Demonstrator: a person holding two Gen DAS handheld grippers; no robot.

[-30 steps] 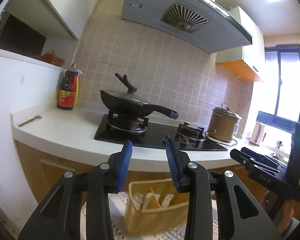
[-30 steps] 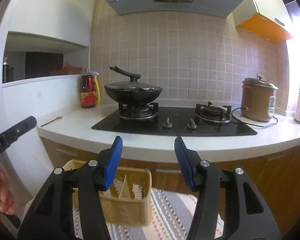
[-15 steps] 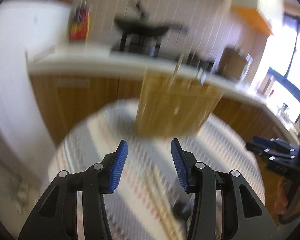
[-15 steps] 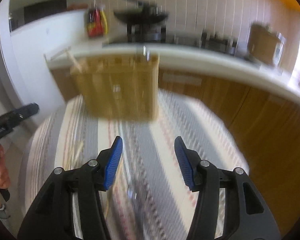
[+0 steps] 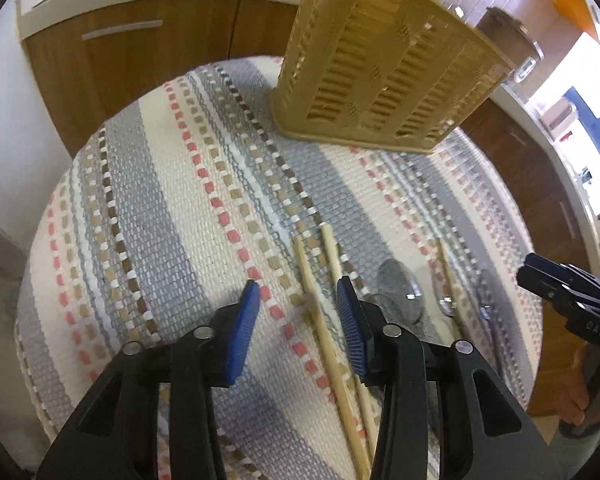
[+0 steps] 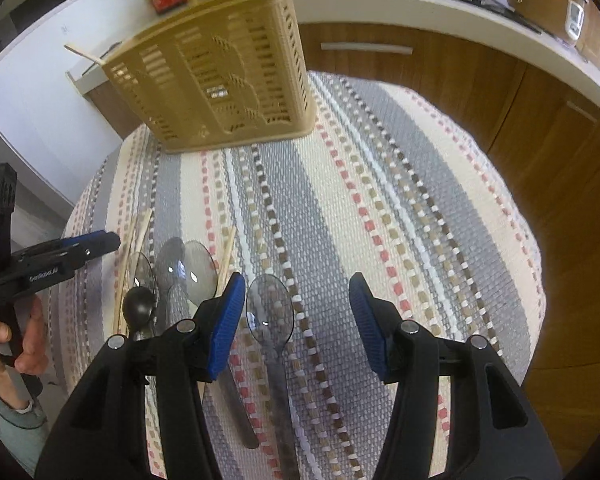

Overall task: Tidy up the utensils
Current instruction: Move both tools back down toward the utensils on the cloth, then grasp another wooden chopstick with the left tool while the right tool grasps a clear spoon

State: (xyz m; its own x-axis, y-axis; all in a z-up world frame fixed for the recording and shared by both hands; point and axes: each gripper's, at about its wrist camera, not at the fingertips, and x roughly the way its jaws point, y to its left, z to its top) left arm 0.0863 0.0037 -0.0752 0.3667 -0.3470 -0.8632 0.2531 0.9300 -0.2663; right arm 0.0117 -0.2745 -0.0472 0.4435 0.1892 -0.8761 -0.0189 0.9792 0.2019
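Two grippers: both hang over the striped woven cloth [image 6: 380, 184], black arms tipped with blue pads.
Left gripper [image 5: 298, 312]: jaws spread wide and holding nothing, poised above two pale wooden chopsticks [image 5: 320, 320] that lie side by side; the nearer stick runs between the pads, the other passes under the right-hand pad.
Right gripper [image 6: 296, 312]: jaws spread wider, holding nothing; the bowl of a clear grey plastic spoon [image 6: 270, 308] lies just inside its left pad, the handle running back under the frame.
Utensil holder: a tan slotted plastic basket [image 6: 220, 76] stands upright at the far edge of the cloth, well apart from both grippers; one wooden stick [image 6: 82, 53] pokes out of its top corner.
Loose utensils: left of the right gripper lie more clear spoons [image 6: 192, 268], overlapping each other, a small dark metal spoon [image 6: 139, 308] and further chopsticks [image 6: 140, 232]. How many spoons overlap there, I cannot quite make out.
Beyond the cloth: brown wooden cabinet doors [image 6: 420, 64] under a white countertop [image 6: 420, 4].
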